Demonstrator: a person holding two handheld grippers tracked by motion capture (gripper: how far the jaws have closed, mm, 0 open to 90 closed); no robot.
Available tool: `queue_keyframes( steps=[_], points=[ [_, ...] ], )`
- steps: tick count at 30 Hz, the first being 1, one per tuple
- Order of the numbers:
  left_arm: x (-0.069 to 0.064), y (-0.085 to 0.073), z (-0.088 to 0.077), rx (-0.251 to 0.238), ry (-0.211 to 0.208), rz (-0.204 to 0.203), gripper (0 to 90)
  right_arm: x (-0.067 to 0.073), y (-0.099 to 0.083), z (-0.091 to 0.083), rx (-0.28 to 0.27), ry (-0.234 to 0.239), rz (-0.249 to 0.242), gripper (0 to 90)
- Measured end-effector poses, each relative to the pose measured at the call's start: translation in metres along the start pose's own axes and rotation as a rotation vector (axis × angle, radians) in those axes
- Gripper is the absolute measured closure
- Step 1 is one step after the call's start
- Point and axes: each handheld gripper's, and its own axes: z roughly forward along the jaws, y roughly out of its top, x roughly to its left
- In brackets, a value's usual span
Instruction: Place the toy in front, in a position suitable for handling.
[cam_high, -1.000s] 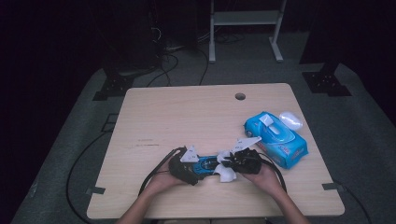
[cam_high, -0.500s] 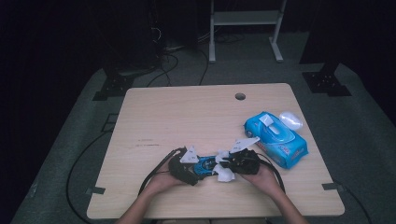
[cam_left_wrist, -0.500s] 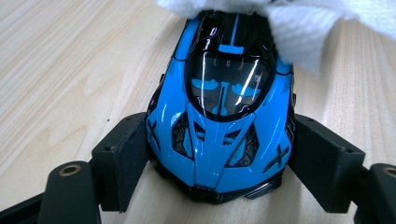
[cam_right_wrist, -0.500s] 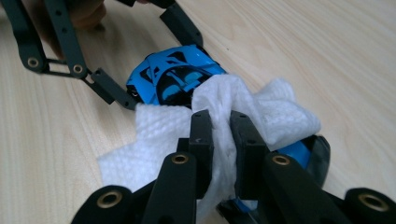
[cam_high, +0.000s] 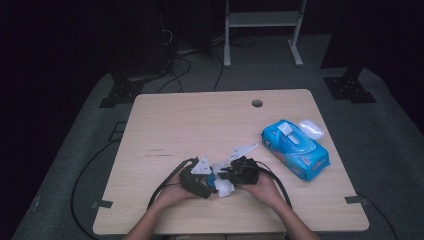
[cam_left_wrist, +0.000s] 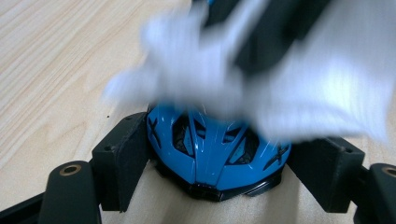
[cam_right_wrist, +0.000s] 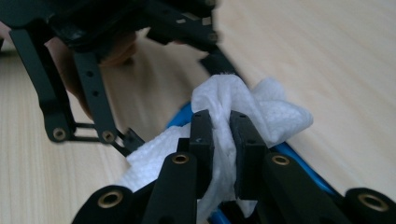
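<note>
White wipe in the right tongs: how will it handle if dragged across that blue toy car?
Likely floppy: the wipe bunches and folds around the right tongs, pinched shut on it. Probably light, draping over the blue toy car. Its textured weave should grip rather than slip, though it may snag.

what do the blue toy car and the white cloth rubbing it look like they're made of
Blue toy car: probably hard plastic, glossy, with sharp highlights and moulded black vents. White cloth: looks like a soft nonwoven wipe, matte, with a dimpled texture and crumpled folds.
</note>
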Motion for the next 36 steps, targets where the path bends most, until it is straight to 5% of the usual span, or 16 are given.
queue_keyframes(
  steps=[4, 9, 17, 23, 28, 31, 36],
  points=[
    [0.001, -0.002, -0.001, -0.002, -0.008, -0.001, 23.9, 0.006, 0.004, 0.009, 0.026, 0.013, -0.025, 79.9],
    [0.0, 0.001, 0.001, 0.004, -0.002, 0.008, 23.9, -0.001, 0.0, -0.002, 0.025, 0.007, 0.011, 80.1],
    [0.0, -0.001, 0.0, 0.001, -0.002, 0.005, 24.1, 0.015, 0.012, 0.025, 0.058, 0.064, -0.024, 80.0],
    [0.0, 0.0, 0.001, 0.004, -0.002, 0.007, 24.1, -0.001, 0.009, 0.011, 0.041, 0.003, 0.034, 80.2],
    [0.0, -0.001, 0.0, 0.004, -0.006, 0.002, 24.2, 0.012, 0.023, 0.032, 0.08, -0.03, -0.028, 80.1],
    [0.0, 0.0, 0.0, 0.004, -0.002, 0.006, 24.2, 0.006, 0.023, 0.029, 0.088, -0.054, -0.026, 80.2],
    [0.0, 0.0, 0.0, 0.004, -0.001, 0.007, 24.2, -0.015, 0.014, 0.009, 0.049, -0.094, 0.067, 80.2]
  ],
)
